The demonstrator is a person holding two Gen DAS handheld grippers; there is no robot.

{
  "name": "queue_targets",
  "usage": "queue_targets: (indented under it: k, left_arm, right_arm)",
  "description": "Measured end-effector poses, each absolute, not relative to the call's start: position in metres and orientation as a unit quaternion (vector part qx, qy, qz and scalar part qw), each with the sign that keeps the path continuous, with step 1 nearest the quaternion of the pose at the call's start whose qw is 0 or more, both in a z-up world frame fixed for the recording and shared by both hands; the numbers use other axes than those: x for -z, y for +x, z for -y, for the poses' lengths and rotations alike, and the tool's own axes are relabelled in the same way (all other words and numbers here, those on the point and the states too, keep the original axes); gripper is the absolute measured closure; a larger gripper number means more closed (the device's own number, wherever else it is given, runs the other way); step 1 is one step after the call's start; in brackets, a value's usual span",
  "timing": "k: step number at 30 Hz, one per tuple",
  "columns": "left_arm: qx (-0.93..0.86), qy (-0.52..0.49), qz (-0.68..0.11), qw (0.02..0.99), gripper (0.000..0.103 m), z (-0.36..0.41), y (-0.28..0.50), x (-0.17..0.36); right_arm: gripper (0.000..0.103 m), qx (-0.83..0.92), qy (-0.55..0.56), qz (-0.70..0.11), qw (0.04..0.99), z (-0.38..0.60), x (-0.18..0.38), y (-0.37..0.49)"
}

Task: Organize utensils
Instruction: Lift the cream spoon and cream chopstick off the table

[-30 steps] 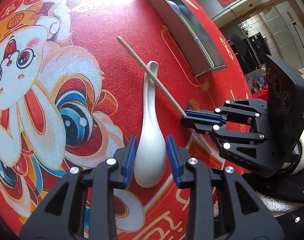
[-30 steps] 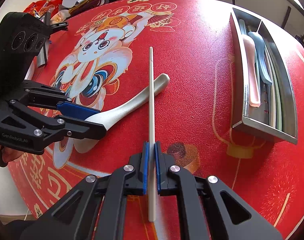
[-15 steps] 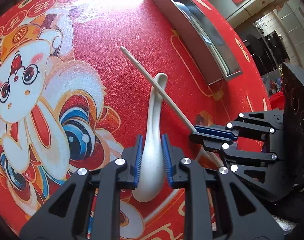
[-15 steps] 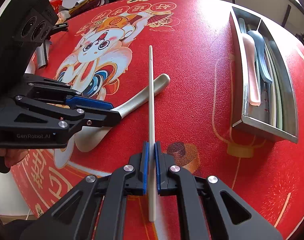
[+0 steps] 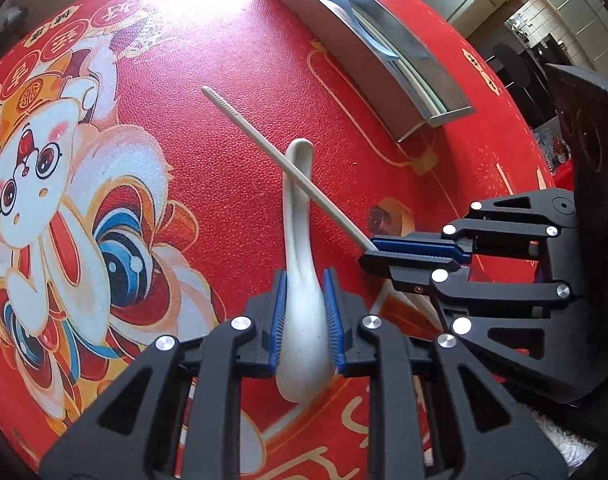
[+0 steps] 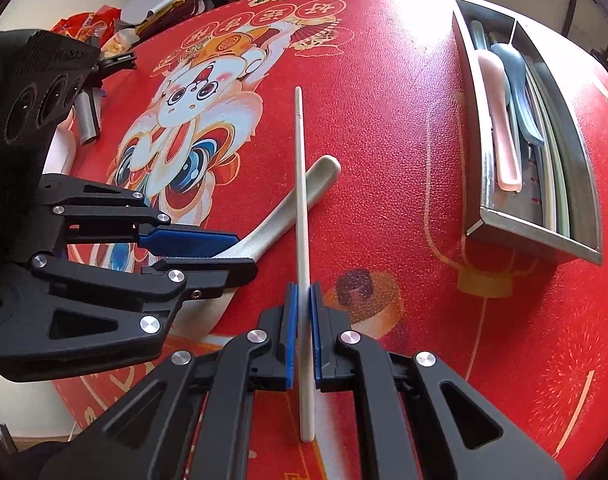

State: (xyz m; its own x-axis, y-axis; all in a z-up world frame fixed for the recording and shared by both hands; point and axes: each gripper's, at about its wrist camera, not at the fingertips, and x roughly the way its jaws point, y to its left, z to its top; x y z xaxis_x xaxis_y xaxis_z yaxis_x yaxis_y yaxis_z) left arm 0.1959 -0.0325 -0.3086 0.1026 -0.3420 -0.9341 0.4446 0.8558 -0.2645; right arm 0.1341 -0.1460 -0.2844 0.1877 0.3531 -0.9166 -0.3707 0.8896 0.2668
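A white soup spoon (image 5: 299, 264) lies on the red tablecloth, its bowl toward me. My left gripper (image 5: 304, 280) is shut on the spoon near its bowl; it also shows in the right wrist view (image 6: 239, 256). A cream chopstick (image 6: 301, 208) crosses over the spoon's handle (image 6: 324, 172). My right gripper (image 6: 302, 292) is shut on the chopstick near its thick end and also shows in the left wrist view (image 5: 368, 256). A steel utensil tray (image 6: 488, 216) stands at the right, holding a pink spoon (image 6: 498, 120), a blue spoon (image 6: 520, 92) and chopsticks.
The round table carries a red cloth with a cartoon rabbit (image 6: 191, 120). Clutter and snack bags (image 6: 95, 28) lie at the far left edge. The tray also shows at the top of the left wrist view (image 5: 368, 56).
My left gripper moved forward along the spoon and closed on it. My right gripper stayed shut on the chopstick and lifted its far end slightly.
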Motion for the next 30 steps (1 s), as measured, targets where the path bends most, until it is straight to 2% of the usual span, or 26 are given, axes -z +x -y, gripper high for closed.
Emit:
queue_targets:
  k: [7, 12, 17, 25, 30]
  left_arm:
    - [0.254, -0.011, -0.629, 0.735, 0.078, 0.019, 0.200, 0.314]
    - [0.238, 0.003, -0.628, 0.741, 0.076, 0.016, 0.199, 0.312]
    - [0.227, 0.058, -0.614, 0.754, 0.075, 0.031, 0.192, 0.312]
    - [0.229, 0.051, -0.613, 0.754, 0.086, 0.048, 0.183, 0.307]
    - [0.231, 0.030, -0.617, 0.752, 0.087, 0.051, 0.184, 0.308]
  right_arm:
    - [0.096, -0.232, 0.005, -0.598, 0.767, 0.152, 0.285, 0.132]
    - [0.096, -0.224, 0.017, -0.600, 0.768, 0.160, 0.285, 0.132]
    - [0.096, -0.222, 0.021, -0.600, 0.769, 0.162, 0.285, 0.132]
    - [0.096, -0.211, 0.034, -0.603, 0.768, 0.173, 0.288, 0.132]
    - [0.096, -0.211, 0.036, -0.604, 0.768, 0.174, 0.289, 0.132]
